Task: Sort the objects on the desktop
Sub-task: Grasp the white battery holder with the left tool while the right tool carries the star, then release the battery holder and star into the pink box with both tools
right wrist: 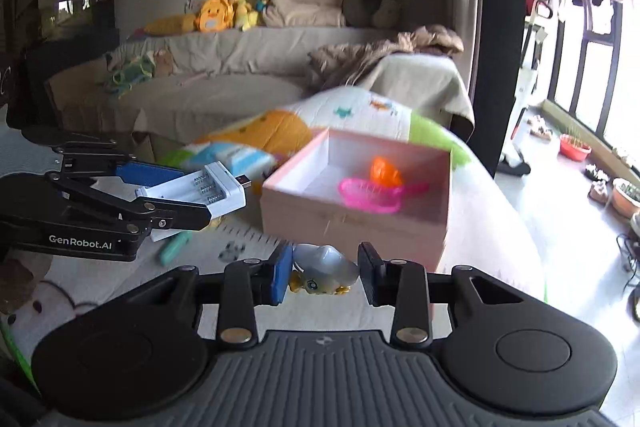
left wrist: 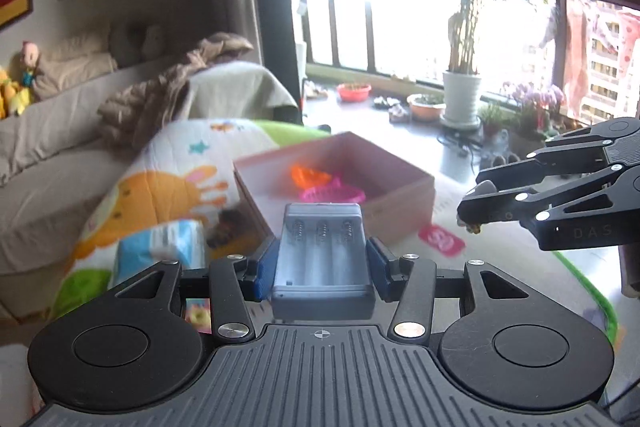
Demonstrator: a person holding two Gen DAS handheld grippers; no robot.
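Note:
My left gripper [left wrist: 322, 267] is shut on a white battery charger [left wrist: 323, 255] with three empty slots, held in the air just before the pink box [left wrist: 400, 203]. The right wrist view shows that charger [right wrist: 200, 189] in the left gripper [right wrist: 188, 195] at the left. My right gripper [right wrist: 325, 273] is shut on a small grey-and-yellow toy figure [right wrist: 324, 273], close in front of the pink box [right wrist: 352, 223]. The box holds an orange toy [right wrist: 385, 171] and a pink basket-like toy [right wrist: 370, 195]. The left wrist view shows the right gripper [left wrist: 474, 205] at the right.
The box sits on a table covered with a cartoon-print cloth [right wrist: 280, 123]. A tissue pack [left wrist: 160, 247] and a teal object [right wrist: 174, 247] lie on the cloth. A sofa [right wrist: 208, 75] with plush toys stands behind. Potted plants [left wrist: 460, 95] line the window.

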